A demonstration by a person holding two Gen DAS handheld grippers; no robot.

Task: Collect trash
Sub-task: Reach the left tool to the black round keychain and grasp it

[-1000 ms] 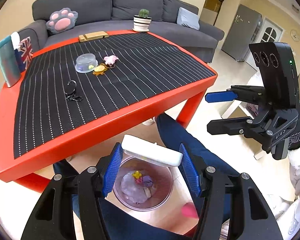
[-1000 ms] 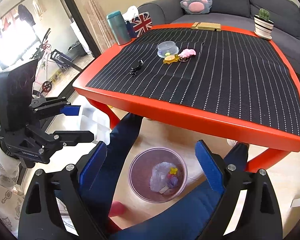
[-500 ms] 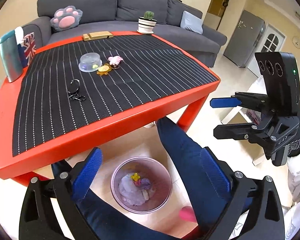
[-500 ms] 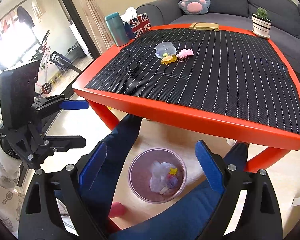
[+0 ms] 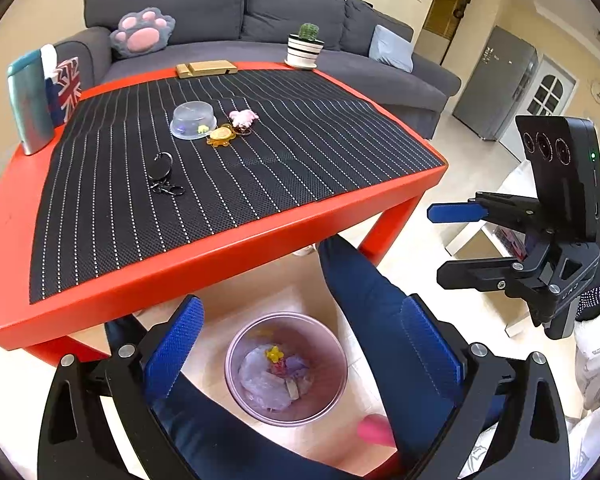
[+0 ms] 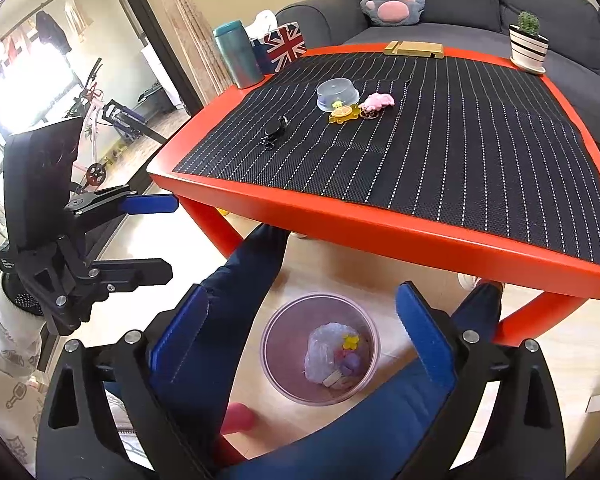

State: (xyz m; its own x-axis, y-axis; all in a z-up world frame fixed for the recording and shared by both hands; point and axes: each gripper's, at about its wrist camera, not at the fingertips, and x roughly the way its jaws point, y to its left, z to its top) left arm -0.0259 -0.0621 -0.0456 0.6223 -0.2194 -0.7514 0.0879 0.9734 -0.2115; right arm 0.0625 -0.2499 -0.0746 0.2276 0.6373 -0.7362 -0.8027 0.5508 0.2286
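Note:
A pinkish see-through trash bin [image 5: 329, 394] [image 6: 283, 346] stands on the floor under the red table's front edge, between a person's blue-trousered legs. Crumpled plastic [image 5: 266, 382] [image 6: 323, 346], a yellow flower shape and a small white piece lie inside. My left gripper [image 5: 302, 305] [image 6: 168, 238] hangs above the bin, open, nothing between its blue pads. My right gripper [image 6: 302, 290] [image 5: 448, 244] hovers beside it over the same bin, its jaws opening and empty.
The red table [image 5: 204, 256] carries a striped black mat with an upturned clear bowl [image 5: 193, 120], a yellow toy [image 5: 221, 136], a pink toy [image 5: 243, 118] and a black key ring [image 5: 164, 172]. A teal tumbler [image 5: 30, 104], a flag tissue box, a wooden block and a cactus pot [image 5: 305, 46] line its far edge.
My left gripper opened wide and let go of the white box it held over the bin; the box is gone from between its pads. The right gripper stayed in place, spreading slightly.

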